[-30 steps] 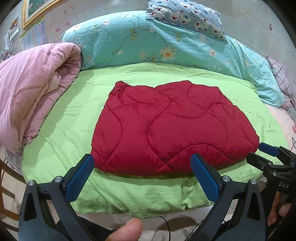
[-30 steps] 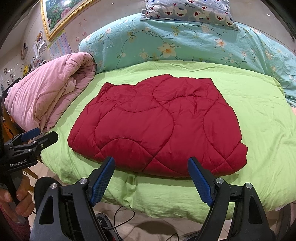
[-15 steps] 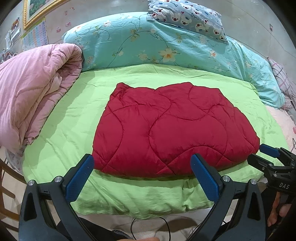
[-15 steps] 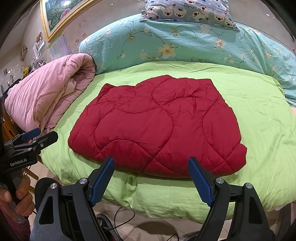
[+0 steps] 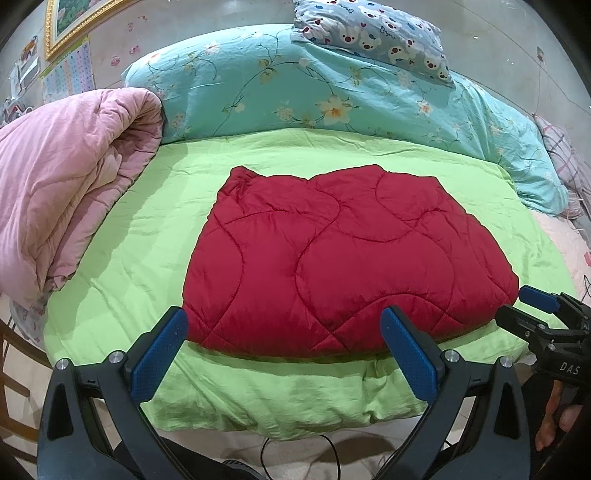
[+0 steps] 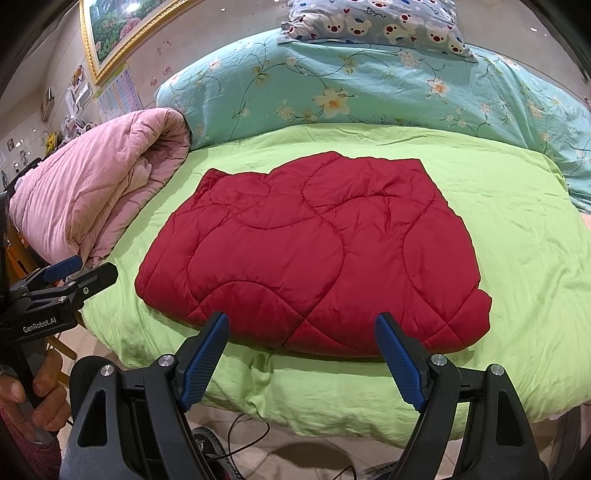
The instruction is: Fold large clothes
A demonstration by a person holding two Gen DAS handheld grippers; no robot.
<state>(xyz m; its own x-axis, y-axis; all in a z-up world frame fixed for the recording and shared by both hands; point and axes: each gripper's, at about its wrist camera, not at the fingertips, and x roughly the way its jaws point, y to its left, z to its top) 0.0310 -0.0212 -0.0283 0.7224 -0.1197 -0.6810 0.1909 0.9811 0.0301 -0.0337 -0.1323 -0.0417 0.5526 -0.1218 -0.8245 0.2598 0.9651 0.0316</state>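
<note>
A red quilted garment [image 5: 343,258] lies folded flat on the green bedspread [image 5: 122,258]; it also shows in the right wrist view [image 6: 314,254]. My left gripper [image 5: 284,332] is open and empty, held off the bed's front edge, its blue fingers [image 5: 162,354] framing the garment's near hem. My right gripper [image 6: 301,339] is open and empty, also in front of the near hem. The right gripper shows at the right edge of the left wrist view [image 5: 535,314]. The left gripper shows at the left edge of the right wrist view [image 6: 70,280].
A rolled pink quilt [image 5: 55,192] lies on the bed's left side. A turquoise floral duvet [image 5: 314,85] and a bear-print pillow [image 5: 373,33] lie at the back. A framed picture [image 6: 122,29] hangs on the wall. A black cable [image 6: 243,435] lies on the floor below.
Both grippers have barely shifted; the view of the bed has slid down slightly. A thumb seen at the bottom of the left wrist view is gone. The garment has not moved.
</note>
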